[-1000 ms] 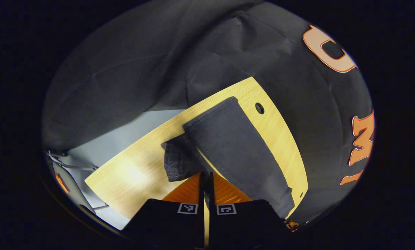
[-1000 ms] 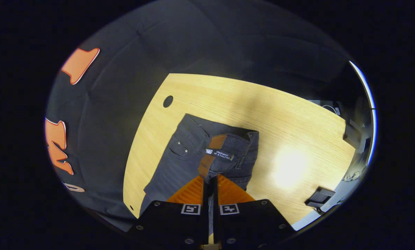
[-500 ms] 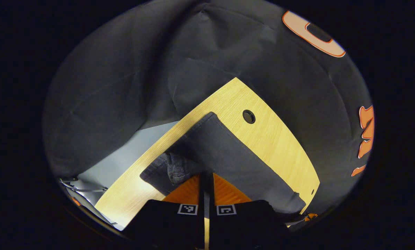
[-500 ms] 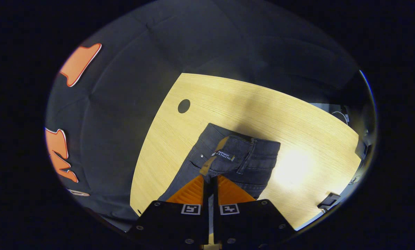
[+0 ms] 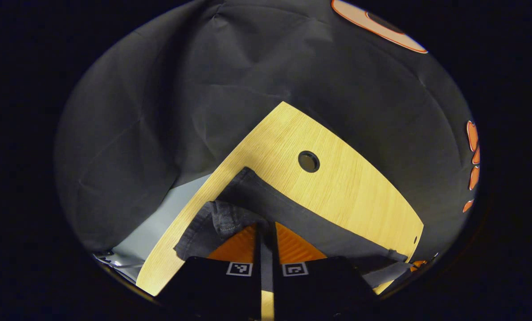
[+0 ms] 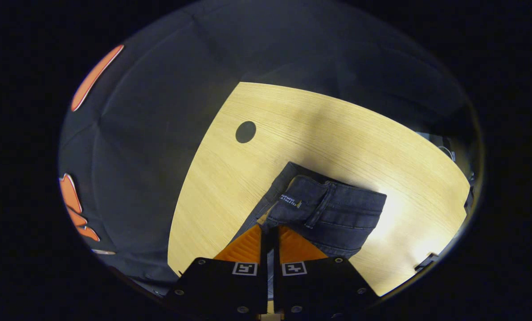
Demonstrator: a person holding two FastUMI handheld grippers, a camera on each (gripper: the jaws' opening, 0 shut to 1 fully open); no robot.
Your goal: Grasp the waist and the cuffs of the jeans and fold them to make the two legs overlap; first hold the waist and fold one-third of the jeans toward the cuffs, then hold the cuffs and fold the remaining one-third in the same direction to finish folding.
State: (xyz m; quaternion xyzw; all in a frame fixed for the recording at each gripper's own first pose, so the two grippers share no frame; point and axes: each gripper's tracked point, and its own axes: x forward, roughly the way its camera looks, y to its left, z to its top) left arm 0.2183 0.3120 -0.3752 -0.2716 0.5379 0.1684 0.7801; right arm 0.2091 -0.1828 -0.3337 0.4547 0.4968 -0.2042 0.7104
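step: leg-overlap fold | left gripper point(image 5: 266, 229) clamps cuff; right gripper point(image 6: 270, 232) clamps waist | jeans point(image 6: 333, 214) near table hole point(image 6: 245, 132) | advice: lower both ends level, edges aligned

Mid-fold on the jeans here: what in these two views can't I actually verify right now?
- Left gripper view: the left gripper hides the cuff where it pinches; layers caught unknown.
- Right gripper view: the right gripper covers the waist edge it holds.
- Both views: the jeans run under the grippers; leg alignment unseen.
- Waist label: too small.
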